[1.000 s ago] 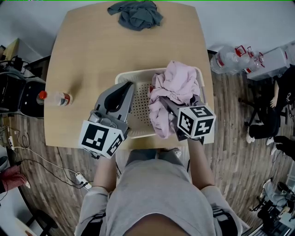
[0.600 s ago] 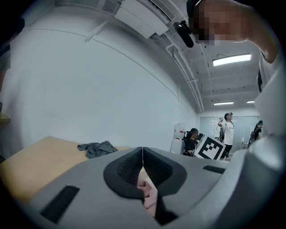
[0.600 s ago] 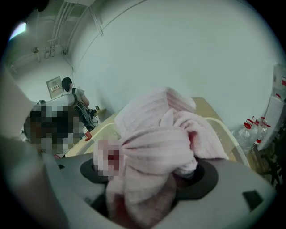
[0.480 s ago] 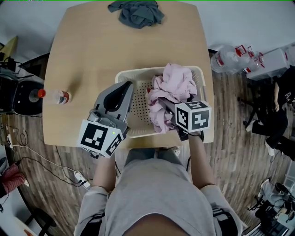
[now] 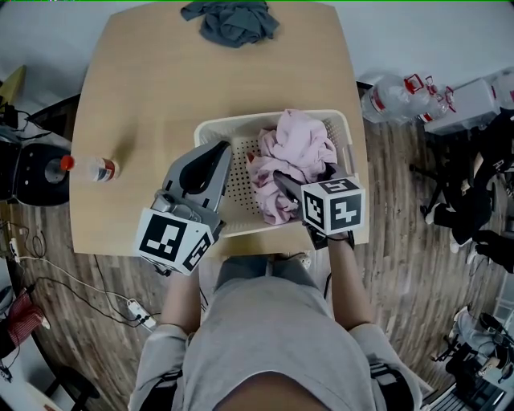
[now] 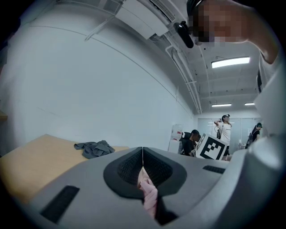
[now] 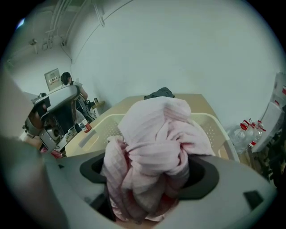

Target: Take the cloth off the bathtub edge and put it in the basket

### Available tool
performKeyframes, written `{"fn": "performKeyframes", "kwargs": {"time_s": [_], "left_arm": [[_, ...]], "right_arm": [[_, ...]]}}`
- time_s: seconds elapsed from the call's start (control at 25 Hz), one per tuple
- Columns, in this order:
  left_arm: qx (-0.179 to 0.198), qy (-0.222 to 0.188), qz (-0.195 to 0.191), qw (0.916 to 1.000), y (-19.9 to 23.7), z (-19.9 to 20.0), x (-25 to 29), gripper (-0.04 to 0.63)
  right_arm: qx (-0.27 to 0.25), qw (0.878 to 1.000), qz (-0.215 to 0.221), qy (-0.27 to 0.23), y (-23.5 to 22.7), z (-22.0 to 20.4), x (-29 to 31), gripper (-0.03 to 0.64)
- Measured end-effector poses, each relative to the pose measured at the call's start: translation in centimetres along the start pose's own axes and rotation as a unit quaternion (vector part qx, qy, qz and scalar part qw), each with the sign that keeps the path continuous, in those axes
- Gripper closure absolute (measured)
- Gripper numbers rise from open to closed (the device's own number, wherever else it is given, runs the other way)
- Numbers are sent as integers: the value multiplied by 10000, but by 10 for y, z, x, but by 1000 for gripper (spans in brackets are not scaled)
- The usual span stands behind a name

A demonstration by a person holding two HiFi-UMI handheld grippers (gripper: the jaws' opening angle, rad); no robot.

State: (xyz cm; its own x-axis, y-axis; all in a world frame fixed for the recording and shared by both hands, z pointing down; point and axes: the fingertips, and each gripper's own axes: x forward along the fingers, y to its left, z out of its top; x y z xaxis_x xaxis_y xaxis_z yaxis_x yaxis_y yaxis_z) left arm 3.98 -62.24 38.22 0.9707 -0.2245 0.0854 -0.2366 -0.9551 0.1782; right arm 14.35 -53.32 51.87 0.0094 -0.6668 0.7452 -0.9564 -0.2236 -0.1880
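Pink cloth (image 5: 293, 148) heaped in right half of basket (image 5: 210, 128), which sits at near edge of table (image 5: 144, 88). At near rim, right gripper (image 5: 285, 185): jaws spread wide, cloth bunched loose between them. Over left rim, left gripper (image 5: 212, 159): jaws clenched together. Pink sliver low in their gap, possibly pinched, unclear. Grey rag (image 5: 231, 20) at far edge; bottle (image 5: 84, 168) at left.

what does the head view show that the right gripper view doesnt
Only the head view: the person's grey shirt and a white power strip on the floor. Only the right gripper view: the right tool from inside, jaws wide with the pink cloth bunched between them, and someone standing far back. Both: the pink cloth in the basket, and the grey cloth on the table.
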Motion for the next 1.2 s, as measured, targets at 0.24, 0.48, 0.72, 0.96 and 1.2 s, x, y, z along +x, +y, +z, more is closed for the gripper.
{"fn": "performKeyframes", "kwargs": {"time_s": [0.24, 0.48, 0.72, 0.96, 1.2], "left_arm": [[-16, -38, 22, 10000, -10, -1, -5, 580], [-30, -120, 77, 9999, -26, 0, -13, 580], [120, -203, 136, 9996, -56, 9, -22, 580], [244, -295, 267, 9989, -94, 16, -38, 580], [384, -345, 391, 9979, -139, 20, -54, 580]], "right_arm": [[98, 9994, 51, -338, 3, 5, -22, 196], [163, 9950, 183, -963, 4, 24, -54, 200], [128, 9897, 191, -1410, 3, 20, -87, 545], [-265, 9837, 434, -1727, 12, 9, -124, 607], [-529, 9762, 645, -2001, 16, -7, -163, 607]]}}
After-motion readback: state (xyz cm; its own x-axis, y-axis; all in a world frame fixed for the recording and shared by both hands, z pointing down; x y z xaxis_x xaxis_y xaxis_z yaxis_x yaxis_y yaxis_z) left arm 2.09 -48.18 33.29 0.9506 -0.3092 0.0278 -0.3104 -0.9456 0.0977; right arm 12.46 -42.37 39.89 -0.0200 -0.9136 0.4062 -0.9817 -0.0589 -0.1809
